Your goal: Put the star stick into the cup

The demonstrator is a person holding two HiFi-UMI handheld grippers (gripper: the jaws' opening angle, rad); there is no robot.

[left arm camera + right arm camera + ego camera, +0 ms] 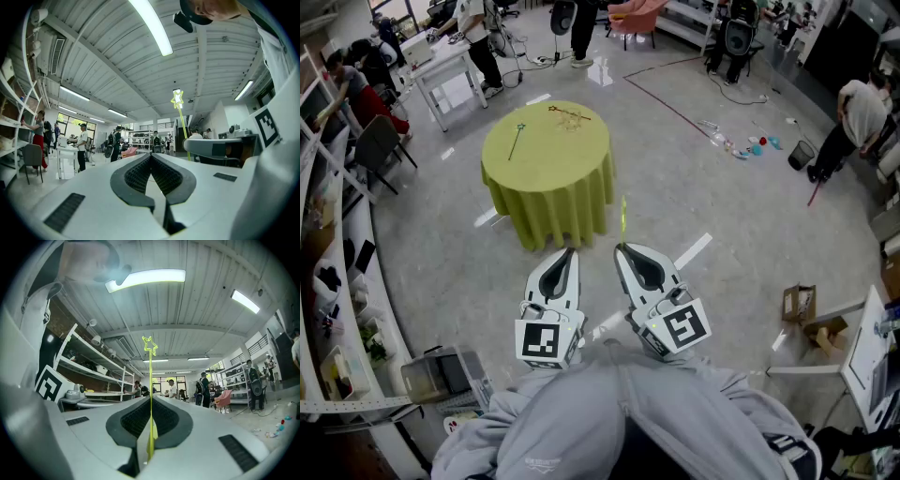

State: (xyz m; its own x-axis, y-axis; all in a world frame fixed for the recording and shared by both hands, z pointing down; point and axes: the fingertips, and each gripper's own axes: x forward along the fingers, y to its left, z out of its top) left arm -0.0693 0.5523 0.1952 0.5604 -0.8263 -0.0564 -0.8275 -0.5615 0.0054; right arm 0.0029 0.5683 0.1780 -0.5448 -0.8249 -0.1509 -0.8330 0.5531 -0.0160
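My right gripper (624, 249) is shut on a thin yellow-green star stick (623, 219). The stick (150, 380) stands up between the shut jaws, its star tip (149, 345) pointing toward the ceiling. My left gripper (564, 253) is beside it, shut with nothing held (151, 155). From the left gripper view the star stick (177, 100) rises above the right gripper (220, 148). Both grippers are raised in front of my body, short of a round table (581, 173) with a yellow-green cloth. I see no cup in any view.
On the table lie a second, green star stick (517, 141) and a thin brownish item (570, 115). Shelving (333, 281) lines the left. Cardboard boxes (800, 305) sit on the floor at the right. People stand at the room's far side and right; a cable (670, 105) crosses the floor.
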